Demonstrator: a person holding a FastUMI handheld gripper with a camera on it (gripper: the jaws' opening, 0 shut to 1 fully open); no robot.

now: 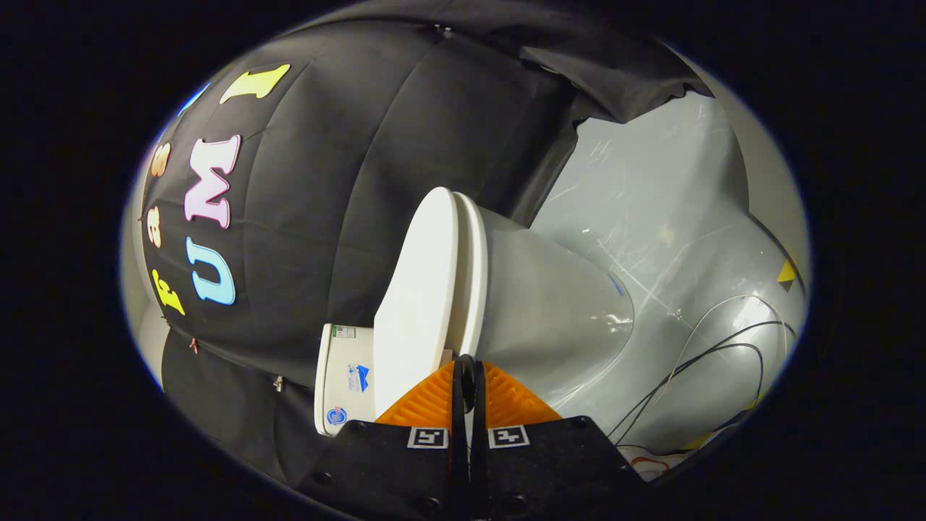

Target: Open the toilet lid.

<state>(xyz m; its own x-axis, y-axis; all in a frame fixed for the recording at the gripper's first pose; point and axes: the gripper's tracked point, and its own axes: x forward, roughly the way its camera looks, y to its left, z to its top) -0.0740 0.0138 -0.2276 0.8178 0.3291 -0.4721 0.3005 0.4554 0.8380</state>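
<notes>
Toilet lid [418, 304]: white, smooth, oval; lies down flat on the seat, not yet raised; the camera is rolled to one side, so the lid reads as a tall panel just ahead of the fingers; its near end reaches down to the fingertips.
Seat [474, 282]: white ring directly under the lid; a thin dark seam separates the two along their whole visible length; the seat rim sits on top of the bowl.
Gripper [466, 359]: the two fingers lie together with hardly a slit between them; the tips stand right at the seam where lid and seat meet; whether anything is pinched between them cannot be told; each finger carries a ribbed pad and, further back, a small square marker.
Bowl [550, 311]: white glossy ceramic; widens away from the seat and meets the floor; bright reflections on its curved side.
Tank [343, 380]: white, at the hinge end of the lid, against the booth wall; several small stickers on its face, too small to make out.
Booth wall [347, 181]: black cloth, hanging in folds behind tank and lid.
Floor [651, 210]: pale grey sheet, scuffed and scratched; a loose flap of the black cloth hangs over its far part.
Cables [723, 354]: thin dark and light strands; loop across the floor beside the bowl, apart from it.
</notes>
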